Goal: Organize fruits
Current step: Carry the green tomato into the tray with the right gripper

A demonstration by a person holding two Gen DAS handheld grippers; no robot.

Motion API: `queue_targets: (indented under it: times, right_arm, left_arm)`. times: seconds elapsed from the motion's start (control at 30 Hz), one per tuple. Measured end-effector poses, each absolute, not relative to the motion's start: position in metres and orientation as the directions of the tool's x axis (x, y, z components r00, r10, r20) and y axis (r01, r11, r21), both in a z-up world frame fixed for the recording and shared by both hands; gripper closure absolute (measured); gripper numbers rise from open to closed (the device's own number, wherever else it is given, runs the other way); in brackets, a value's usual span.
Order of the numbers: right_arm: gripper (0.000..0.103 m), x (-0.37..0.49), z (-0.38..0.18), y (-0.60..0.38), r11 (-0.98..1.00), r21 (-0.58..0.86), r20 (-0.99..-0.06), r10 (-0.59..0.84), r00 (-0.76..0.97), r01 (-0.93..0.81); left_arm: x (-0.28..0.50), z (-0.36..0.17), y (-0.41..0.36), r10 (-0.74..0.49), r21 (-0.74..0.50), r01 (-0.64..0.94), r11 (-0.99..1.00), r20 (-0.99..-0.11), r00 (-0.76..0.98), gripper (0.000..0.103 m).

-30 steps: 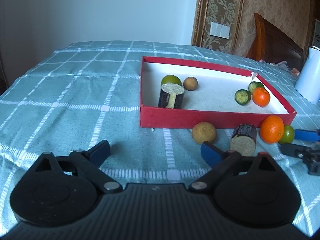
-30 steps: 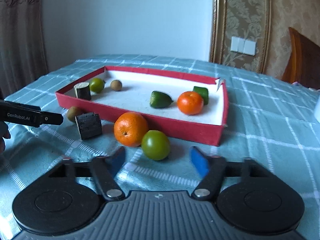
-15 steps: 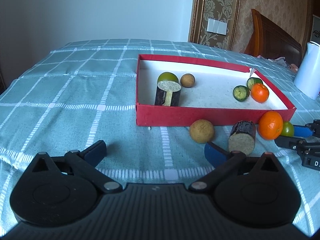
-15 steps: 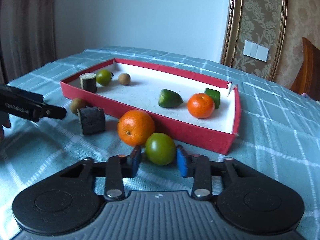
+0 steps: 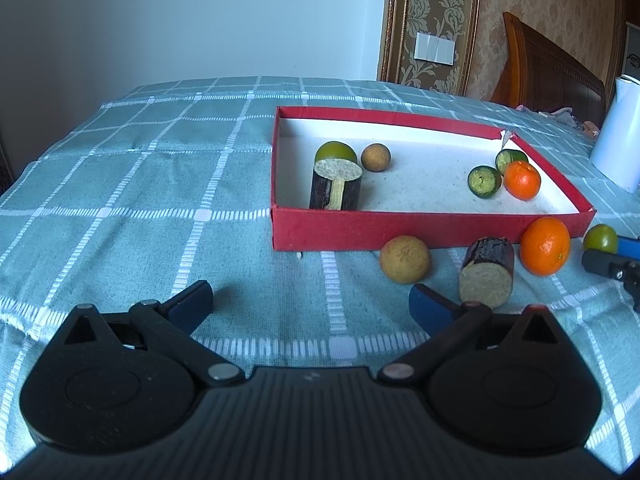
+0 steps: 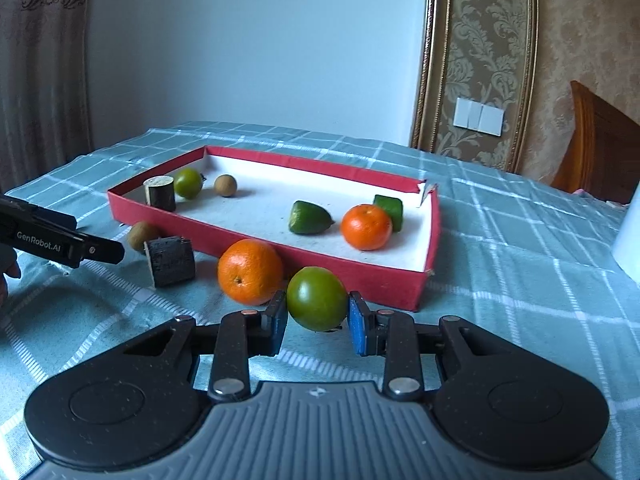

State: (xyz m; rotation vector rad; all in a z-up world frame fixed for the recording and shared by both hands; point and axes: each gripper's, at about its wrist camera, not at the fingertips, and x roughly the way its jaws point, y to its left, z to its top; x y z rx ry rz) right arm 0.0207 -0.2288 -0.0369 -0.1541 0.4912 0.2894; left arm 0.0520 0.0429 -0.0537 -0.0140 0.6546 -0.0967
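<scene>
My right gripper [image 6: 318,314] is shut on a round green fruit [image 6: 317,298], just in front of the red box [image 6: 280,252]; the same green fruit [image 5: 600,239] shows at the far right of the left wrist view. An orange [image 6: 250,272] touches it on the left. A dark cut cylinder [image 6: 170,260] and a brown round fruit [image 6: 141,235] lie further left on the cloth. Inside the box lie an orange [image 6: 366,227], two green pieces, a green fruit [image 6: 188,183], a small brown fruit and a cut cylinder. My left gripper [image 5: 310,304] stands open above the cloth, holding nothing.
A green checked cloth [image 5: 140,184] covers the table. A white jug [image 5: 618,136] stands at the right behind the box. A wooden chair [image 5: 556,72] is beyond the table, and the wall with a switch plate is behind.
My right gripper closed around the green fruit, which lay loose between open jaws a second ago, and the fruit now looks slightly raised. The left gripper stayed put and open.
</scene>
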Motion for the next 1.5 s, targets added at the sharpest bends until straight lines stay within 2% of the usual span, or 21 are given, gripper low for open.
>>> queue_targets:
  times: [0.43,0.67,1.1,1.5]
  right_arm:
    - [0.072,0.045,-0.01,-0.23,0.962,-0.058,-0.441,0.215,0.872,-0.266]
    - [0.072,0.081,-0.003,-0.22,0.962,-0.018,-0.467,0.232,0.853,-0.272]
    - [0.072,0.117,-0.027,-0.21,0.962,0.015,-0.558,0.235,0.796,-0.274]
    - [0.071,0.118,-0.028,-0.207,0.961,0.007,-0.554,0.233,0.799,-0.275]
  left_arm:
    - [0.053,-0.054,0.038,-0.071,-0.007,0.085,0.996,-0.617,0.784,0.0]
    - [0.053,-0.054,0.038,-0.071,-0.007,0.085,0.996,-0.617,0.784,0.0]
    - [0.053,-0.054,0.037,-0.068,-0.003,0.084,0.996,-0.618,0.783,0.0]
    - [0.053,-0.054,0.037,-0.066,0.0,0.084,0.996,-0.618,0.783,0.0]
